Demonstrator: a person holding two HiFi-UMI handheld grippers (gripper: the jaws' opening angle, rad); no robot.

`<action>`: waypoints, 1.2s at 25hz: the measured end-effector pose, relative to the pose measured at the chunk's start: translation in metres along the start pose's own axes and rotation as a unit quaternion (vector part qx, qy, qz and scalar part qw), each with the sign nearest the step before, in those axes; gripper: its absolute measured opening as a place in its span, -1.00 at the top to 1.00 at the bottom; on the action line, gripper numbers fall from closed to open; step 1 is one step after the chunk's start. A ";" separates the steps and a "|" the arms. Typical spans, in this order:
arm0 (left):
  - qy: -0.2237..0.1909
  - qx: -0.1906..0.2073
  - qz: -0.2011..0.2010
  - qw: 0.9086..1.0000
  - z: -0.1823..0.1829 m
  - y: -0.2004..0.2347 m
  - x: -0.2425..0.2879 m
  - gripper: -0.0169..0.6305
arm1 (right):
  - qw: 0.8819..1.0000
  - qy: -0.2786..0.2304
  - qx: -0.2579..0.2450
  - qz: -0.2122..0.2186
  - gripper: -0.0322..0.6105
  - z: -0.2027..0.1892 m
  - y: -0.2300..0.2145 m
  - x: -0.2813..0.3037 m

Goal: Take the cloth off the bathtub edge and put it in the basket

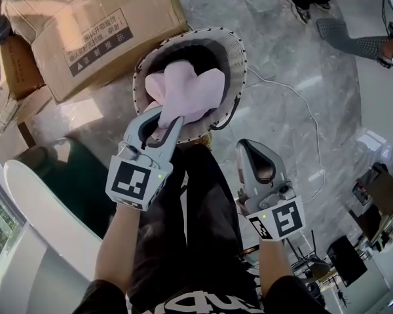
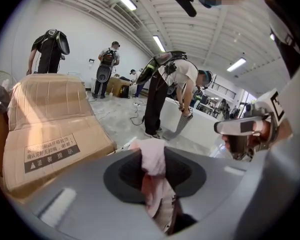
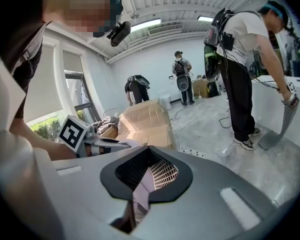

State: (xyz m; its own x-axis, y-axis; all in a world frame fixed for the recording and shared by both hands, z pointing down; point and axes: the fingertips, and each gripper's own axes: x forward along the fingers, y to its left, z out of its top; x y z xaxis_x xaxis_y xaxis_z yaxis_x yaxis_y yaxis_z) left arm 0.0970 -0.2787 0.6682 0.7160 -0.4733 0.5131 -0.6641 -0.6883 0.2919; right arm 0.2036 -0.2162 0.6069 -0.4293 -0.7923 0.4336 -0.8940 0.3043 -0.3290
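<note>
1. Bathtub edge (image 1: 33, 205), far left: a bare white curve with no cloth on it, so the take-off part of the task looks complete.
2. Cardboard box (image 1: 85, 25), upper left: lies on the floor touching or just beside the basket's left side. It is not part of the task.
3. Left claw (image 1: 167, 123): nearly closed and pinching a fold of the cloth, poised at the basket's near rim and angled downward.
4. Cloth (image 1: 187, 90): pink, bunched, with most of it over the basket's opening. One strand runs back over the near rim into the left claw.
5. Basket (image 1: 232, 51): round and woven, standing on the floor. Its interior is largely hidden by the cloth.
6. Right claw (image 1: 254, 150): jaws together with nothing in them, held near the basket's right side and touching neither basket nor cloth.
7. Cable (image 1: 308, 110): a loose line on the floor, right of the basket.
8. Likely hazards:
   - If released here, the strand at the rim may be left outside, and its weight could drag the cloth onto the floor.
   - Fabric caught on the pads could lift out again as the claw withdraws.
   - Pressing on the rim could tip a light basket.
</note>
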 end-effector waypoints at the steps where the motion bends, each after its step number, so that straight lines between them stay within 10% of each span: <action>1: 0.000 0.001 0.001 1.000 0.000 0.000 0.000 0.72 | 1.000 0.001 0.000 0.001 0.87 -0.001 0.000 0.000; 9: 0.023 0.025 0.024 0.999 -0.021 0.004 0.006 0.64 | 1.000 0.010 -0.001 0.006 0.87 -0.008 0.000 -0.002; 11: 0.022 0.014 0.026 0.999 -0.024 0.005 0.008 0.29 | 1.000 0.016 -0.001 0.006 0.87 -0.011 -0.001 -0.002; 16: 0.020 0.004 0.038 0.999 -0.030 0.008 0.007 0.16 | 1.000 0.020 -0.001 0.008 0.87 -0.013 -0.003 -0.001; 30: 0.028 -0.011 0.039 0.999 -0.024 0.011 -0.007 0.25 | 1.000 0.021 -0.002 0.023 0.87 -0.006 0.009 0.004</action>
State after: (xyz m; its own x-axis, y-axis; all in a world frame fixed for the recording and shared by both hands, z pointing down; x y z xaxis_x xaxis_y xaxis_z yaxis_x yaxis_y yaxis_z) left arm 0.0802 -0.2694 0.6875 0.6494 -0.4934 0.5787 -0.7225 -0.6377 0.2670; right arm 0.1931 -0.2136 0.6114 -0.4743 -0.7548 0.4532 -0.8739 0.3416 -0.3457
